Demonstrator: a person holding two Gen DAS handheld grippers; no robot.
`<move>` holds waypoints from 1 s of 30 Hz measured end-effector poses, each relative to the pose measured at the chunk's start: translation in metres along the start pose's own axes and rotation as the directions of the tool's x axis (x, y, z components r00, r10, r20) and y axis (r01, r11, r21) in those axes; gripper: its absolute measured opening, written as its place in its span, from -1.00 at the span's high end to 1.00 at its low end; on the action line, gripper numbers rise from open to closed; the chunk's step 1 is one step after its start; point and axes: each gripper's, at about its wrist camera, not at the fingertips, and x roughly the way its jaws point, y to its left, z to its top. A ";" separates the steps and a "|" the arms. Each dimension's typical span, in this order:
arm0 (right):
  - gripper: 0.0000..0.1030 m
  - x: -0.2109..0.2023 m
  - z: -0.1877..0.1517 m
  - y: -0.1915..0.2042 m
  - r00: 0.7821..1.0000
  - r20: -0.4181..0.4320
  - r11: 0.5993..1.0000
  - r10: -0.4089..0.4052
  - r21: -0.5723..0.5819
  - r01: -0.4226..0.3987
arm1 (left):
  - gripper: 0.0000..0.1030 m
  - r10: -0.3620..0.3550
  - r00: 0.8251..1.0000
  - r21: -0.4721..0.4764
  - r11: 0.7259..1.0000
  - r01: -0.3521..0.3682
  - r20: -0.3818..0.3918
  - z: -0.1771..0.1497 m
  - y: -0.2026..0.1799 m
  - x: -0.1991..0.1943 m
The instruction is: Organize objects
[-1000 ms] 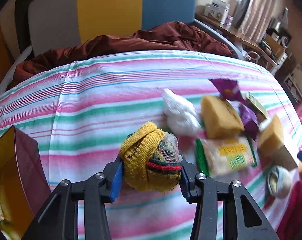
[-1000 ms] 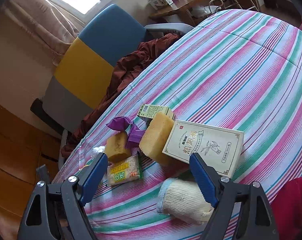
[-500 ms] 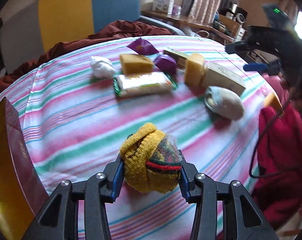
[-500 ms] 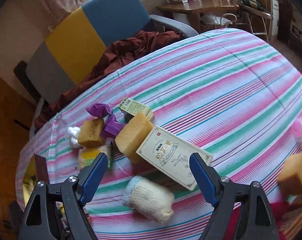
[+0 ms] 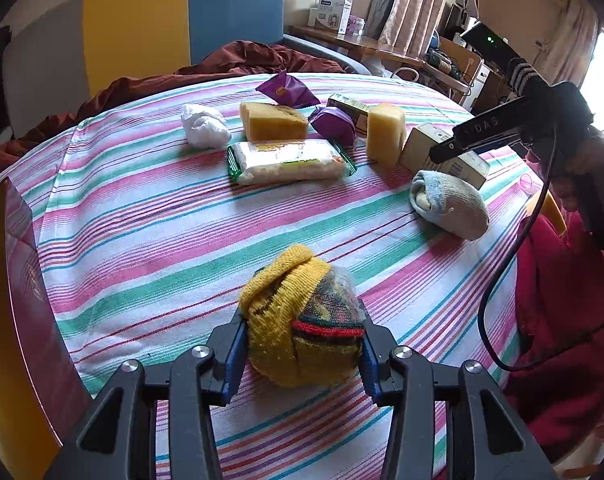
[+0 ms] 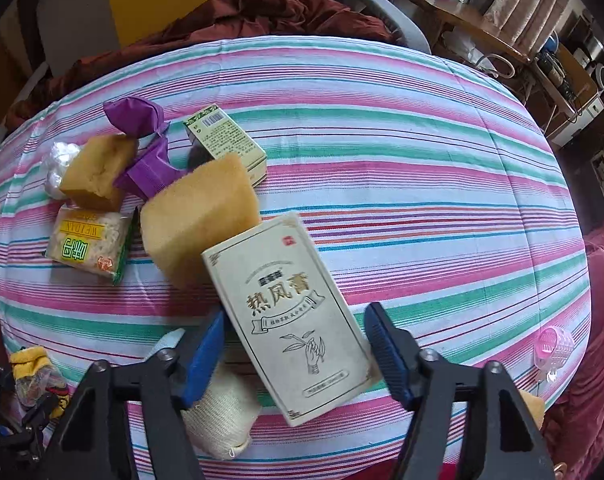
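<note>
Left claw [image 5: 302, 354] clamps the yellow knit bundle [image 5: 302, 320] above the striped tablecloth [image 5: 149, 232].

Left gripper [image 5: 299, 354] fingers clamped; right gripper [image 6: 295, 354] fingers spread.

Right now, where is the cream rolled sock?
In the left wrist view the cream rolled sock lies on the striped cloth at right, just in front of the white box; in the right wrist view it sits under that gripper's left finger.
</note>
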 end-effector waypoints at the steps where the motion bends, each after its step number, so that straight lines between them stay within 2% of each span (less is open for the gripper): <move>1: -0.08 0.000 -0.001 -0.001 1.000 0.000 1.000 -0.005 0.006 0.005 | 0.08 0.001 1.000 -0.002 1.000 -0.001 0.003 0.000 0.000 0.000; 6: 0.00 0.005 -0.003 -0.014 1.000 -0.023 0.997 0.003 0.071 -0.001 | 0.07 0.019 0.999 0.005 1.000 -0.019 0.028 -0.004 -0.003 -0.001; 11: 0.01 0.007 -0.007 -0.035 0.998 -0.025 0.984 0.061 0.170 -0.056 | 0.10 0.025 0.998 0.004 1.000 -0.025 0.053 -0.009 -0.004 -0.009; 17: 0.01 0.006 -0.011 -0.048 0.996 -0.014 0.972 0.083 0.224 -0.077 | 0.11 0.025 0.995 0.001 1.000 -0.025 0.099 -0.016 -0.005 -0.036; 26: 0.01 0.000 -0.015 -0.052 0.997 -0.012 0.964 0.072 0.256 -0.066 | 0.11 0.057 0.984 -0.098 0.994 -0.040 0.168 -0.023 0.027 -0.084; 30: 0.01 -0.001 -0.014 -0.051 0.998 -0.016 0.966 0.058 0.252 -0.052 | 0.11 0.103 0.976 -0.160 0.984 -0.072 0.193 -0.031 0.055 -0.108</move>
